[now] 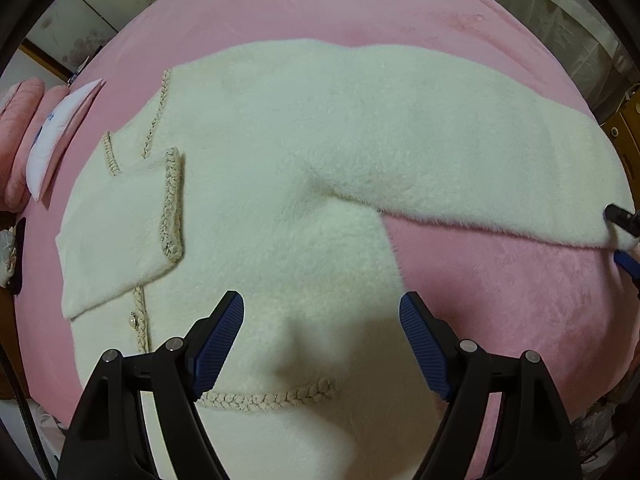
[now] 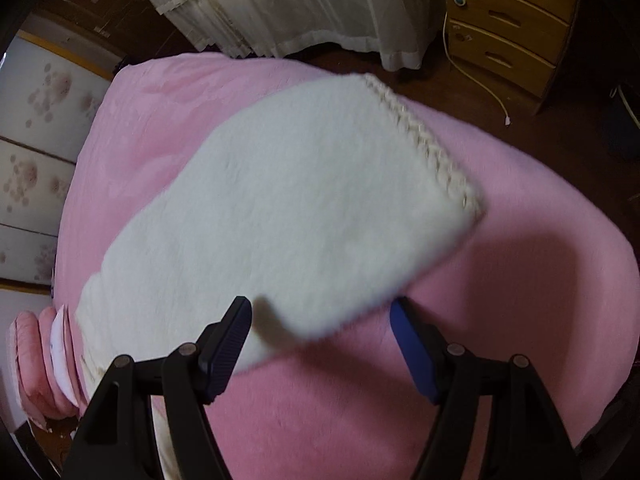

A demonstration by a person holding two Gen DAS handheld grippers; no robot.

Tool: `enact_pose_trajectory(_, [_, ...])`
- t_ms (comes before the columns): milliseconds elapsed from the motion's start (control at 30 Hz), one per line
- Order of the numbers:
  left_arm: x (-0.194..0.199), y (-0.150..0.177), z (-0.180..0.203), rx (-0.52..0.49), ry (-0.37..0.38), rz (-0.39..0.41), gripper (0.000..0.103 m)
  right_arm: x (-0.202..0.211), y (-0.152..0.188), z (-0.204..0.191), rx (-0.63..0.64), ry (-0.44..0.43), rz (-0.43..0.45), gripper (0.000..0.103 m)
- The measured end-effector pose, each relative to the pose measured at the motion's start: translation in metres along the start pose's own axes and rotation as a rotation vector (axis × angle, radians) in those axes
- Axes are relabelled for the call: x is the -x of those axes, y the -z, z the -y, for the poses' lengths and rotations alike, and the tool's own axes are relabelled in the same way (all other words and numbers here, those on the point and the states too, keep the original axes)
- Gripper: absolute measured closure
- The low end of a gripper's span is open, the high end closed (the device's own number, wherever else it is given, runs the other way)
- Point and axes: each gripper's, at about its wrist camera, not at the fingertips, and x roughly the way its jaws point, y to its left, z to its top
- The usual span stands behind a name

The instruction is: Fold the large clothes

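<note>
A pink bed cover (image 1: 500, 300) fills both views, with pink pillows (image 1: 24, 140) at its head and, in the right wrist view, a pale curtain (image 2: 300, 8) and wooden drawers (image 2: 508, 32) beyond its far edge.

The right gripper (image 2: 320, 312) has the free sleeve (image 2: 300, 200) between its fingers. The near edge of the cloth covers the tip of one blue pad, and the sleeve hangs clear of the bed with a shadow beneath it, so it looks grasped and lifted, though the jaws stand wide around the thick pile. The braided cuff (image 2: 424, 140) points away from the fingers, toward the drawers.

The left gripper (image 1: 320, 312) is released and empty. It hovers over the lower body of the white fluffy jacket (image 1: 280, 200), just above a braided pocket edge (image 1: 268, 398).

The next fold turns on the sleeve's long axis. In the left wrist view it runs from the shoulder near the middle of the jacket out to the right edge, where the right gripper (image 1: 622, 240) sits at its end. The jacket's body lies to the left of that grip, so the sleeve probably has to swing inward across the chest. The right hand is the nearer one.

Only the left wrist view shows the whole jacket, lying flat with its other sleeve (image 1: 120, 232) folded over the front. Only the right wrist view shows the cuff and the gap under the raised cloth.
</note>
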Motion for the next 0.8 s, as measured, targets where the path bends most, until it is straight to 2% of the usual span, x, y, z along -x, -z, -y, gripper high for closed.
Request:
enact_pose_trajectory(267, [-0.010,-0.005,-0.003,-0.012,0.002,-0.020,0.024,-0.001,-0.015,-0.018,0.021,0.058,0.084,0.032])
enact_pose_trajectory(300, [-0.009,-0.005,-0.005,-0.010,0.005,-0.017,0.024,0.001,-0.014,-0.021,0.025,0.068,0.102,0.037])
enact_pose_trajectory(333, [-0.008,-0.005,-0.006,-0.008,0.008,-0.015,0.024,0.005,-0.012,-0.024,0.032,0.087,0.129,0.052])
enact_pose_trajectory(367, [-0.008,-0.005,-0.009,-0.007,0.011,-0.013,0.024,0.009,-0.011,-0.026,0.044,0.120,0.159,0.061])
enact_pose_trajectory(400, [-0.007,-0.005,-0.012,-0.004,0.016,-0.013,0.024,0.013,-0.010,-0.028,0.056,0.146,0.187,0.081])
enact_pose_trajectory(433, [-0.006,-0.005,-0.015,-0.002,0.021,-0.013,0.024,0.020,-0.008,-0.029,0.064,0.164,0.225,0.094])
enact_pose_trajectory(600, [0.004,0.004,-0.053,0.040,0.053,0.019,0.024,0.058,0.003,-0.032,-0.025,0.044,0.393,0.095])
enact_pose_trajectory(733, [0.011,0.017,-0.103,0.089,0.104,0.054,0.024,0.093,0.027,-0.079,0.090,0.050,0.524,0.096])
enact_pose_trajectory(800, [0.012,0.024,-0.128,0.109,0.120,0.068,0.024,0.111,0.047,-0.109,0.149,0.009,0.595,0.096])
